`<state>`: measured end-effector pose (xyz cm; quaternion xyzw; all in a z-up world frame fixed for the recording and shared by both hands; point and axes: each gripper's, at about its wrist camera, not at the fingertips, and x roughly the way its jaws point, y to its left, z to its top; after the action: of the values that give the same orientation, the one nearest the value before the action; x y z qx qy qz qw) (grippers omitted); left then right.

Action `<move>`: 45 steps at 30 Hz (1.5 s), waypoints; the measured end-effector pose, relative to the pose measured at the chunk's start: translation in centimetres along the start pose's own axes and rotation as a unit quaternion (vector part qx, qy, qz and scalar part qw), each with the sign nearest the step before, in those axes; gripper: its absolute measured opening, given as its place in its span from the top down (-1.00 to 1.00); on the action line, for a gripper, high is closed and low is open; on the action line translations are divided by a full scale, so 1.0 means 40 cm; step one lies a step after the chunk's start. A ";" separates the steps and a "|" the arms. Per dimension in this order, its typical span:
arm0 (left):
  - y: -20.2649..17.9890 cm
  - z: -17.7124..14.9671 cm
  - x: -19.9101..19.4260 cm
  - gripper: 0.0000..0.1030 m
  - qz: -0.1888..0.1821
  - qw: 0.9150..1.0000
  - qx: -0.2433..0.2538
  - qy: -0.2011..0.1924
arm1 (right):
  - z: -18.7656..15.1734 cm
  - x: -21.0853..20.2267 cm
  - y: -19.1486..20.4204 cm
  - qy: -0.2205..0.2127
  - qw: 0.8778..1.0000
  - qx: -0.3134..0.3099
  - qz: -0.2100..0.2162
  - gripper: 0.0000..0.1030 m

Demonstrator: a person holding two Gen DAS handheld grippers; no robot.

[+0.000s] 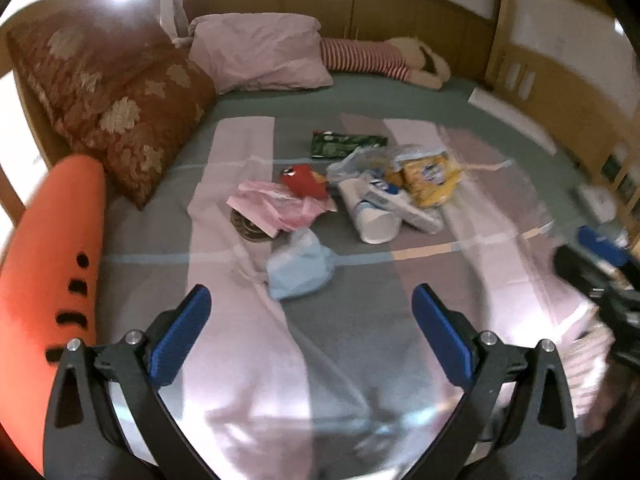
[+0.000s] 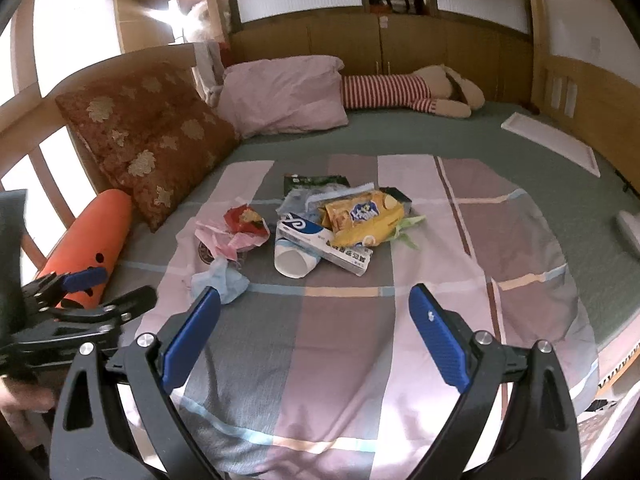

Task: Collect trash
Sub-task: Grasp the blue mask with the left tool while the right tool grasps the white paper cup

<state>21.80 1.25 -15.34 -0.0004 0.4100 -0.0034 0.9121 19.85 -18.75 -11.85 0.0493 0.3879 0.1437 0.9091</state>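
Both held above a bed (image 2: 520,136) spread with a checked blanket (image 2: 340,344) in pink, grey and mauve. Left gripper (image 1: 311,300) with blue pads spread wide, nothing between them, hovering just short of a crumpled pale blue bag (image 1: 298,266). Right gripper (image 2: 314,300) likewise parted and empty, hanging over bare blanket, nearer the foot of the bed than the litter. Trash heaped in the middle of the blanket: a white paper cup (image 2: 294,262) on its side with the mouth facing the cameras, touching a blue-and-white tissue pack (image 2: 320,242); a yellow snack bag (image 2: 366,216) resting on the pack's far end; a dark green wrapper (image 1: 348,144) flat behind the heap; a red wrapper (image 1: 304,180) on crumpled pink paper (image 1: 276,206) to the left, with a round dark lid-like thing (too blurred to tell more) peeking from under the pink. Off to the left edge, an orange bolster (image 1: 52,264) beside a brown flowered cushion (image 2: 148,136); a pink pillow (image 2: 284,96) and a striped plush toy (image 2: 404,90) at the head, well apart from the trash. A flat white panel (image 2: 552,142) along the right side.
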 end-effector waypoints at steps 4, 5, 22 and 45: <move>-0.012 0.026 0.117 -0.93 0.023 0.999 0.039 0.019 | 0.013 0.049 -0.013 0.016 1.000 -0.009 -0.018 -0.80; -0.011 0.030 0.157 -0.92 0.024 0.998 0.040 0.032 | 0.017 0.060 -0.018 0.017 1.000 -0.011 -0.023 -0.80; 0.040 0.033 0.375 0.76 -0.002 0.994 0.013 0.110 | 0.028 0.391 -0.148 0.127 0.992 0.012 0.007 -0.80; 0.127 0.098 -0.151 0.78 -0.064 0.983 -0.123 -0.118 | 0.049 0.674 0.076 0.151 0.987 0.059 0.003 -0.25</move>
<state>20.75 6.38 -8.26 -0.1393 0.2955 -0.0115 0.9451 38.31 -7.75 -28.49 0.0822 0.5280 0.1291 0.8354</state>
